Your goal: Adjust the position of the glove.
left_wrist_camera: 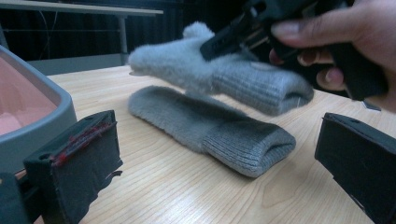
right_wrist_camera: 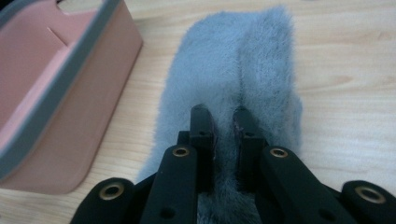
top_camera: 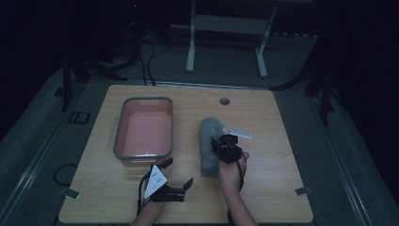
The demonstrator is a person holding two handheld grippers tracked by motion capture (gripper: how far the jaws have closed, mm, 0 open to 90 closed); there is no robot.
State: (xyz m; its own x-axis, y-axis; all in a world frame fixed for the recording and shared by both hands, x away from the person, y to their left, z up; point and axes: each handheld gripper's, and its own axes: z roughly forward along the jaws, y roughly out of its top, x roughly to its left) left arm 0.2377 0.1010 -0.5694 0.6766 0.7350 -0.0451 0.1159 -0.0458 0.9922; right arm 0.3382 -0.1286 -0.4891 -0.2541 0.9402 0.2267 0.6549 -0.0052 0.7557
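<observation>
The right hand-held gripper is clamped on a grey sock, its jaws pinched close together with the fuzzy fabric caught between them, as the right gripper view shows. In the left gripper view this sock hangs lifted off the wooden surface, just above a second sock that lies flat on the wood. From the high view the two read as one grey bundle right of the middle of the surface. A pink bin with a grey rim stands to their left, apart from them. The left hand-held gripper rests near the front edge, just in front of the bin, its jaws spread wide with nothing between them, pointing towards the socks
</observation>
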